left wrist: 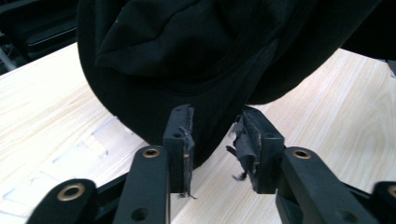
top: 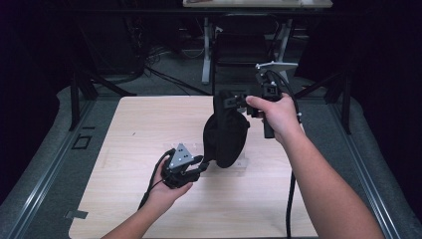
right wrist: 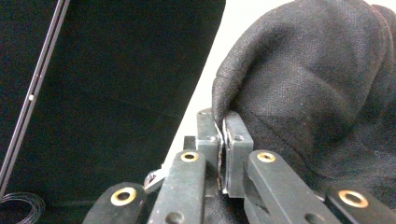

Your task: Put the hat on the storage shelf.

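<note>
One black bag [top: 226, 134], probably fabric.

So the light wooden table [top: 149, 209] is sitting in the middle, with a few strips of clear tape [top: 242, 163] sticking to its top near the centre. A grey padded mat [top: 45, 164] is wrapping around the table on both sides, and there's a small piece of tape [top: 75, 214] lying on it by the near left corner. Dark stand legs [top: 82, 87] are standing off the back left corner. Further back a black chair [top: 244, 45] is sitting under a white desk [top: 256, 4], with cables [top: 159, 72] trailing over the floor.
</note>
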The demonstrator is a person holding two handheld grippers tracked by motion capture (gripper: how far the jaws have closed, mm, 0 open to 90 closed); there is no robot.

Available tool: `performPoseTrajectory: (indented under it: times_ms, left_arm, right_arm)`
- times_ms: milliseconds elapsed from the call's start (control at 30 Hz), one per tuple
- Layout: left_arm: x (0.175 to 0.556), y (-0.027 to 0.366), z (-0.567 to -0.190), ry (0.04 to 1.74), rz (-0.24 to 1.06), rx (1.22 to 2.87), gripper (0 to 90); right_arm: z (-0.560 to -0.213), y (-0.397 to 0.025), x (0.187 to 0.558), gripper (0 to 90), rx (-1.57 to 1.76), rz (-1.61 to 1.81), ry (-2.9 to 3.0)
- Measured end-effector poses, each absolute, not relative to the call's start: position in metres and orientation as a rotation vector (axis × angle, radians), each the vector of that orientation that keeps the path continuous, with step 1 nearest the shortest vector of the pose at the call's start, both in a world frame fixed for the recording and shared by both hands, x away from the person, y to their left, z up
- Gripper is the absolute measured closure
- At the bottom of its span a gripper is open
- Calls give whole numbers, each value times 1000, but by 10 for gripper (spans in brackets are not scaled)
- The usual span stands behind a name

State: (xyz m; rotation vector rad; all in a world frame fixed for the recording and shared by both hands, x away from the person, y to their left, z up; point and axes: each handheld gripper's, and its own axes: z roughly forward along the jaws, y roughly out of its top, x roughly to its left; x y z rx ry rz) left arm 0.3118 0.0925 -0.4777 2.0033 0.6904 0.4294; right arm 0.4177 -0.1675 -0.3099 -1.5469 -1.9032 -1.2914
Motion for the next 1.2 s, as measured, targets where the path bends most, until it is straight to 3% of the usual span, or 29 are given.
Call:
performPoseTrajectory:
  times_ms: [467, 1200]
  left_arm:
    - [311, 78, -475, 659, 500, 2034, 776]
    - [309, 89, -474, 677, 552, 2023, 826]
  right_arm:
    - [-309, -167, 417, 867, -1557, -1292, -1908]
    - [-291, -174, 406, 773, -1522, -1384, -1908]
